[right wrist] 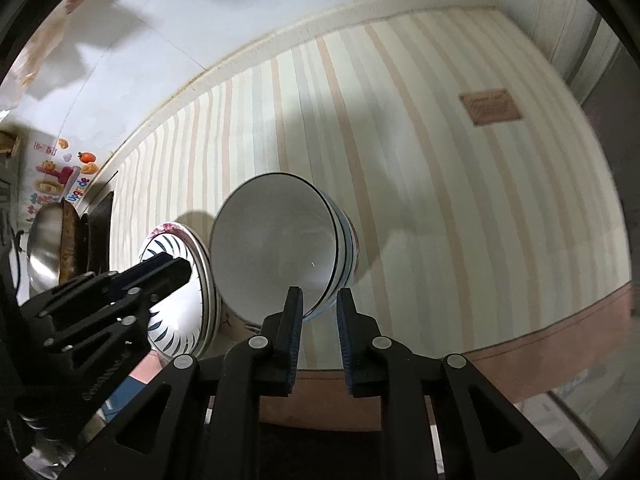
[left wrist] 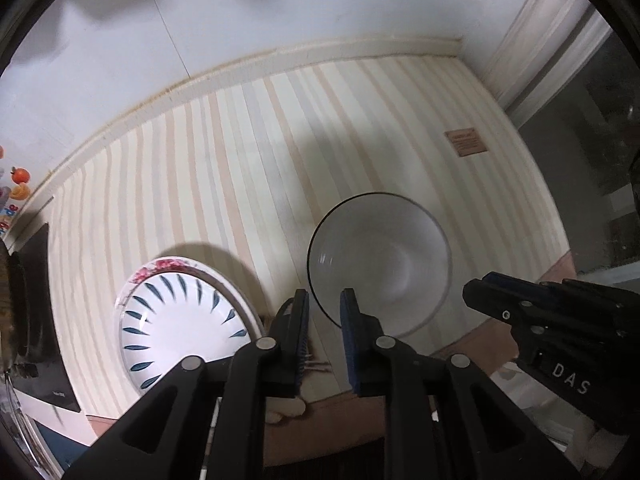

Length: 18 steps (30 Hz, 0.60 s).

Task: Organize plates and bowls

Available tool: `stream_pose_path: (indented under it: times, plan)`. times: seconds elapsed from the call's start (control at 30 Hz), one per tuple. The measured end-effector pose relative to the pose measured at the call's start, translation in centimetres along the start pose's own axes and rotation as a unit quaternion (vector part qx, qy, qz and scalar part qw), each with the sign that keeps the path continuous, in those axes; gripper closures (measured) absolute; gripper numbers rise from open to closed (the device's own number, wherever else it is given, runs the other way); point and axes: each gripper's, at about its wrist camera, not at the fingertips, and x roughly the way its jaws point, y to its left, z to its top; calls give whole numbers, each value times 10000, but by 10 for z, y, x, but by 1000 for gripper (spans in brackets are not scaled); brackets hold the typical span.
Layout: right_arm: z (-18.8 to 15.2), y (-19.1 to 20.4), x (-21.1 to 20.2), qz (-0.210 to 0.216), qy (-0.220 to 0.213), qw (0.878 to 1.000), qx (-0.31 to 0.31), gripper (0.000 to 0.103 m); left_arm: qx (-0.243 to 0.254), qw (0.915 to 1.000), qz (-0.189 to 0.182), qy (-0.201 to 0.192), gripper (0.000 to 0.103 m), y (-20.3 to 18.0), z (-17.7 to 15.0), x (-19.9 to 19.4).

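A stack of plates, the top one white with blue leaf marks, lies on the striped cloth at the left; it also shows in the right wrist view. To its right stands a stack of white bowls with dark rims, also in the right wrist view. My left gripper is open and empty, just short of the bowl's near rim, between plates and bowls. My right gripper is open and empty, its jaws either side of the bowl's near rim. Each gripper shows in the other's view, the right one and the left one.
The striped tablecloth has a brown label at the far right and a pink border at the near edge. A dark stovetop and a metal pot stand at the left. A white wall runs behind.
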Motion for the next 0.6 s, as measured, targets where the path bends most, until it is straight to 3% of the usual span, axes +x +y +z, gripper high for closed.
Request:
stream_pose_path:
  times: [0.1,0.37,0.5,0.6]
  plan:
    - [-8,9,-24,-71,-136,9998,-102,65,-1,9997,-88,-232,84,1,-5,-30]
    - [-28,36,-98,-240,-769,9958,-446,48,-98,9979,-343,-549,77,5,-16,-82]
    - [-38,48,-131,-312,-1027,9925,-589,40,-150,9963,-434,-728,64,7,-22,-107]
    - [-47,56,-149,-346,-1188,9900,-674,32,-162,9952,-473,-837,63,8,-27,-123]
